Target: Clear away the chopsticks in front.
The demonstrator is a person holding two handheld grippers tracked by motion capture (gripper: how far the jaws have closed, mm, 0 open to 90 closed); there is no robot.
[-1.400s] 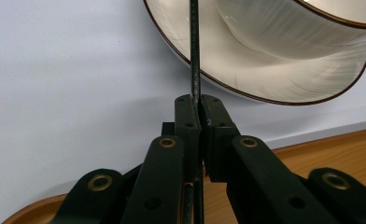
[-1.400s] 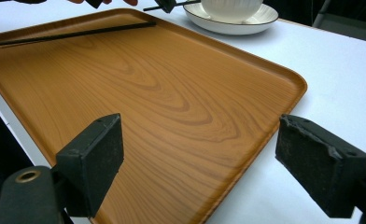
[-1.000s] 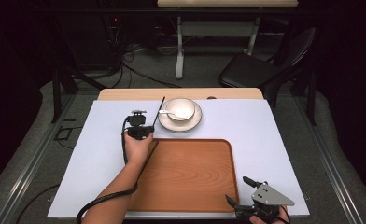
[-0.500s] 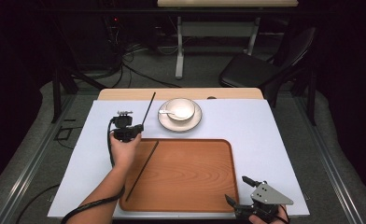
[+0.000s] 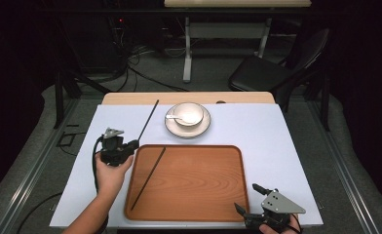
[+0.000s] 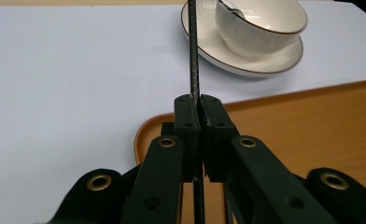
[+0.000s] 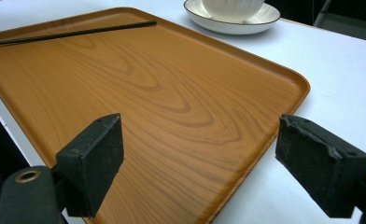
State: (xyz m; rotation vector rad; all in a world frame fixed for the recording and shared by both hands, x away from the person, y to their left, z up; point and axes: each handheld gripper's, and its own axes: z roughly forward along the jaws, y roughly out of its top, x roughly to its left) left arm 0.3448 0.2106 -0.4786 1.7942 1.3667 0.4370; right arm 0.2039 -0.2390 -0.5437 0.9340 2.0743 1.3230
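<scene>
My left gripper (image 5: 129,145) hovers at the left edge of the wooden tray (image 5: 199,195), shut on a thin black chopstick (image 5: 147,118) that points away toward the table's far side. In the left gripper view the chopstick (image 6: 193,56) rises from between the closed jaws of the left gripper (image 6: 198,100). A second black chopstick (image 5: 148,178) lies slantwise in the tray's left part. My right gripper (image 5: 247,197) stands open at the tray's near right corner, nothing between its pads (image 7: 102,149).
A white bowl (image 5: 189,113) with a spoon (image 5: 177,117) in it sits on a saucer (image 5: 201,129) beyond the tray. The white tabletop (image 5: 276,141) spreads right of the tray. A black chair (image 5: 267,73) stands behind the table.
One chopstick has dropped into the tray's left part. My left gripper has moved left and nearer to the person, still holding the other chopstick. The right gripper has stayed put.
</scene>
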